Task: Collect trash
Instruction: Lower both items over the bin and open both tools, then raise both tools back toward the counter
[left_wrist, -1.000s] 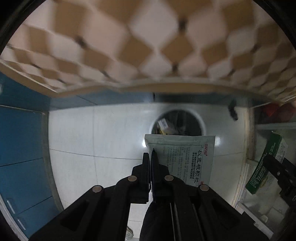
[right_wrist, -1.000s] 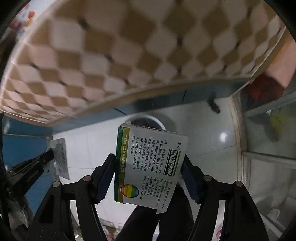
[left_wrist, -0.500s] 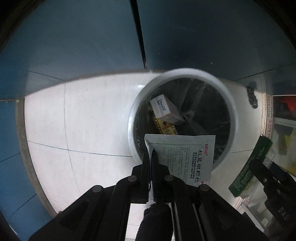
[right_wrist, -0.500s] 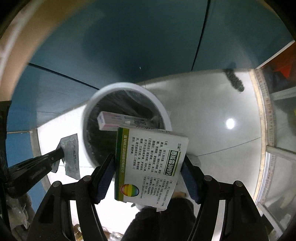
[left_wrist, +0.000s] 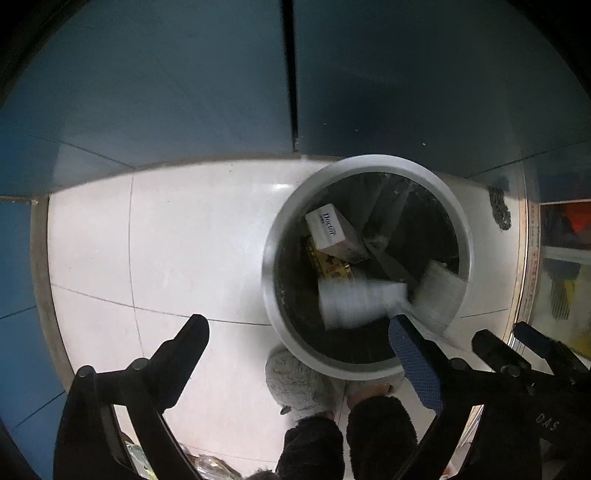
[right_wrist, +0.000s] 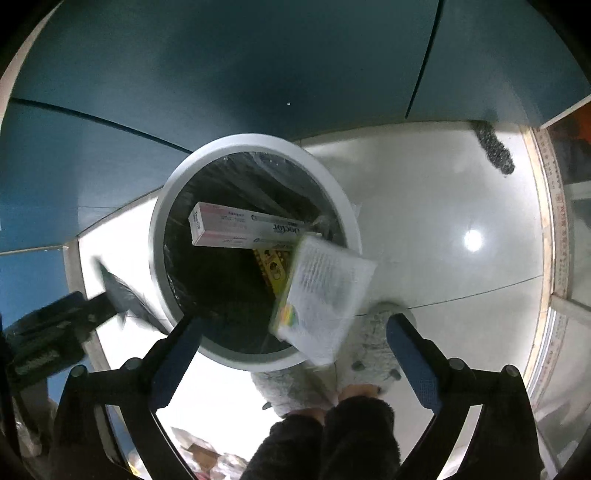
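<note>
Now | left gripper (left_wrist: 295, 347) wide, right gripper (right_wrist: 291, 343) wide | packet (left_wrist: 354, 302) and box (right_wrist: 325, 295) dropping into bin (right_wrist: 159, 236) | released above bin to fall in.

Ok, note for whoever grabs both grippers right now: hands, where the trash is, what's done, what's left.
Left gripper: open, empty. Right gripper: open, empty.
White sachet: blurred, inside the bin mouth.
Medicine box: blurred, tilted over the bin's near rim, partly outside it; can't tell it lands inside.
In the bin: Doctor box, yellow pack.
Done: both released.
Left: confirm the box went in; fetch any other trash.
</note>
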